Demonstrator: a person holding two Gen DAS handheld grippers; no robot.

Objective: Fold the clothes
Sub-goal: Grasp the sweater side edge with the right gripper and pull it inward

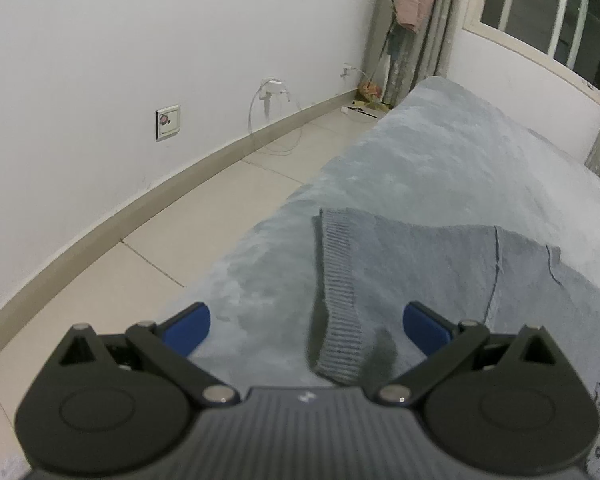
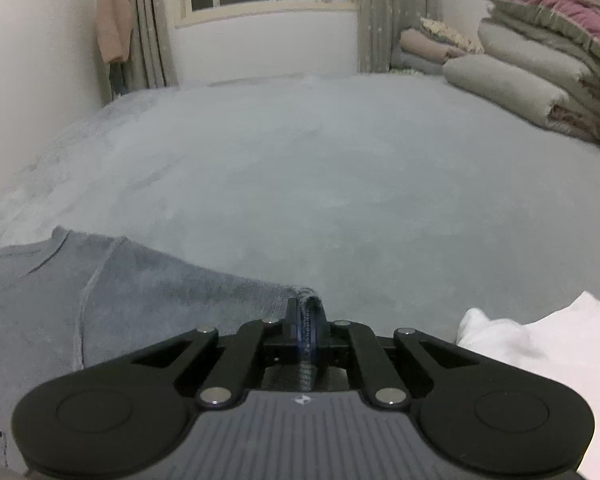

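A grey knitted sweater [image 1: 440, 272] lies spread on the pale blue bed cover [image 1: 440, 152]. In the left wrist view its ribbed sleeve cuff [image 1: 338, 320] lies between the blue pads [image 1: 190, 326] of my left gripper [image 1: 306, 326], which stands wide open and touches nothing. In the right wrist view the sweater [image 2: 140, 292] stretches from the left toward my right gripper [image 2: 307, 312], whose jaws are shut on the sweater's other sleeve end [image 2: 308, 294]; a strip of dark knit runs back between the pads.
A white garment [image 2: 540, 336] lies on the bed at the lower right. Folded quilts [image 2: 540, 60] are stacked at the far right corner. Tiled floor [image 1: 180, 208] and a wall with sockets and a cable run along the bed's left side. Curtains and a window stand behind.
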